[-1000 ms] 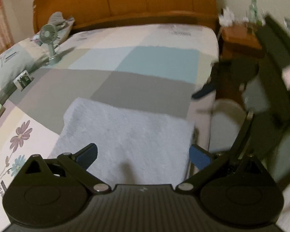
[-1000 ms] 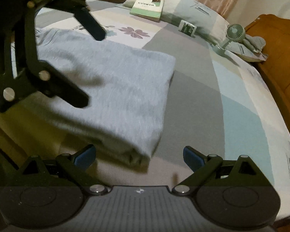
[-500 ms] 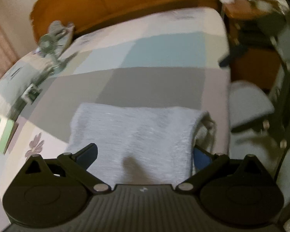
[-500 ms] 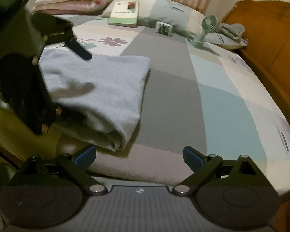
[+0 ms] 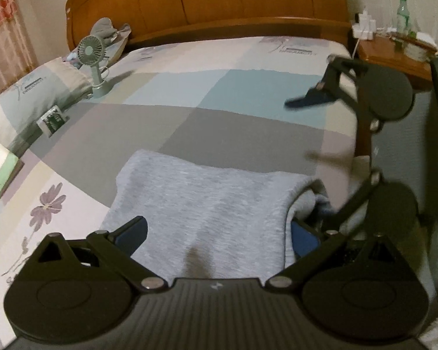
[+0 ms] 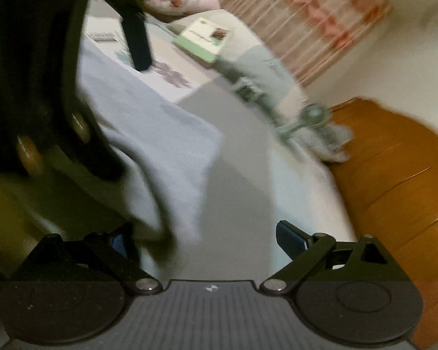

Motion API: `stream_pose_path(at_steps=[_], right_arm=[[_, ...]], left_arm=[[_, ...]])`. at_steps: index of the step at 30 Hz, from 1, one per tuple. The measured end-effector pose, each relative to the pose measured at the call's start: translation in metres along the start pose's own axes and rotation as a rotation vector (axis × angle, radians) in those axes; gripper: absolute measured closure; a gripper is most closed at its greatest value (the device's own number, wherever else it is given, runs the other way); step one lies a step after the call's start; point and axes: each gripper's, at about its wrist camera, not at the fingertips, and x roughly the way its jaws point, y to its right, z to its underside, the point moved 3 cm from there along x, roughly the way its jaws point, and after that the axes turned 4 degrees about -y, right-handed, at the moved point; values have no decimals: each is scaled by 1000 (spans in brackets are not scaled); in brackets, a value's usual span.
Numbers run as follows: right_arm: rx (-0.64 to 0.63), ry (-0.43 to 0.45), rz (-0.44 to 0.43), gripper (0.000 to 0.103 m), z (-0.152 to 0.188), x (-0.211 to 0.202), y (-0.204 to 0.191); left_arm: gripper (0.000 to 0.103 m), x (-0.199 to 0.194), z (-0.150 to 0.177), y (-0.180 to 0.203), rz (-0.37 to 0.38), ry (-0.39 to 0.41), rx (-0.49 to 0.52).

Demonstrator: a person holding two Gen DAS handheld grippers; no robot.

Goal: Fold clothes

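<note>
A folded light grey garment (image 5: 213, 204) lies near the front edge of the patchwork bed (image 5: 236, 128). My left gripper (image 5: 219, 234) hovers open over the garment's near end, its fingers straddling the cloth; the right fingertip sits beside the rolled fold. The right gripper (image 5: 315, 163) comes in from the right, open, one finger over the bed and the other low by the garment's right edge. In the blurred right wrist view, the right gripper (image 6: 204, 239) is open at the garment (image 6: 160, 134) corner, and a left gripper finger (image 6: 137, 40) shows at top left.
A small handheld fan (image 5: 92, 55) stands by the pillow (image 5: 35, 96), with a small packet (image 5: 52, 119) and a green book (image 5: 0, 172) at the left. The wooden headboard (image 5: 219, 0) is behind. A nightstand (image 5: 394, 55) with a bottle (image 5: 403, 8) stands at the right.
The right gripper has swung in close to the garment's right edge, and its view is motion-blurred. The left gripper has steadied over the garment's near end. Both stay open.
</note>
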Motion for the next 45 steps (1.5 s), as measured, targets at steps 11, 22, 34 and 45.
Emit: stream_pose_path(at_steps=[11, 22, 34, 45], right_arm=[[230, -55, -216, 3, 44, 15, 41], [209, -65, -331, 0, 68, -8, 59], [311, 0, -393, 0, 19, 4, 53], [284, -88, -415, 0, 31, -2, 50]], left_arm=[[2, -8, 20, -4, 182, 45, -59], [1, 21, 37, -12, 166, -59, -112], [1, 6, 40, -33, 76, -53, -205], [1, -8, 72, -49, 71, -69, -276]])
